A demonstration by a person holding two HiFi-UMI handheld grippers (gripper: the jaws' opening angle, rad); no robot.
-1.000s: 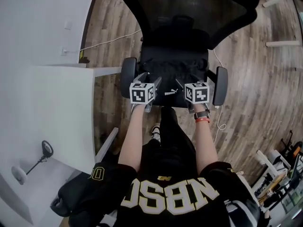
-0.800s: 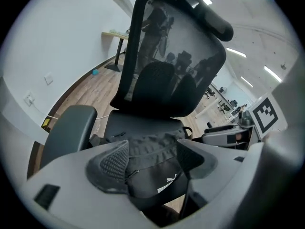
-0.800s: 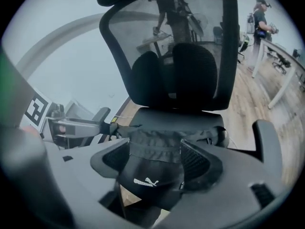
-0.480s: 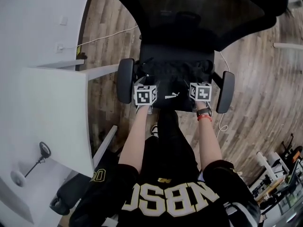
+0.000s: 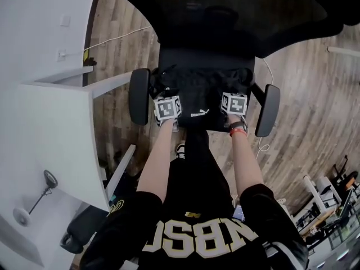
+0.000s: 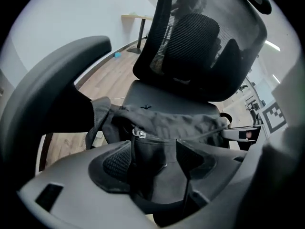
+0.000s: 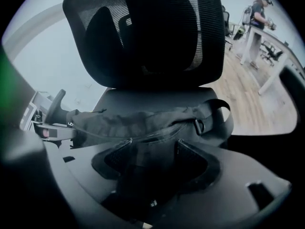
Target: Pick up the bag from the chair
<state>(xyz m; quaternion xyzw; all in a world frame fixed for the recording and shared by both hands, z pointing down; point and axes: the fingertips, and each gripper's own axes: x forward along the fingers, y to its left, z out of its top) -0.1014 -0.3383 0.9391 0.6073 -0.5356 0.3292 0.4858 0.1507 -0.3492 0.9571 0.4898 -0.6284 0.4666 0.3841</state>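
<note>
Both claws have advanced since a second ago, from short of the seat to the near edge of the black bag (image 5: 199,89), and you have leaned in over the chair (image 5: 236,16). The bag lies slumped across the seat at your 12 o'clock, running from the left armrest (image 5: 139,96) at its 9 o'clock to the right armrest (image 5: 268,110) at its 3 o'clock. That width is probably why you are bringing one claw to each end, so the soft fabric should lift level and not fold in the middle. Your left claw (image 6: 152,149) stands wide open and holds nothing yet. Dark bag fabric sits between its jaws, and the zipper pull (image 6: 139,133) shows just beyond, at its 11 o'clock. Your right claw (image 7: 152,156) is spread just as wide and is also gripping nothing. Bag fabric fills its gap too, with the metal ring (image 7: 199,125) and the looped strap (image 7: 224,113) up at its 1 o'clock. Neither pair of jaws has closed, so the pickup looks staged but not begun. I judge that closing now would pinch a fold of loose cloth on each side, which may slip, so take a deep bite. The white desk (image 5: 56,128) stands at your 9 o'clock, well apart from the chair.
</note>
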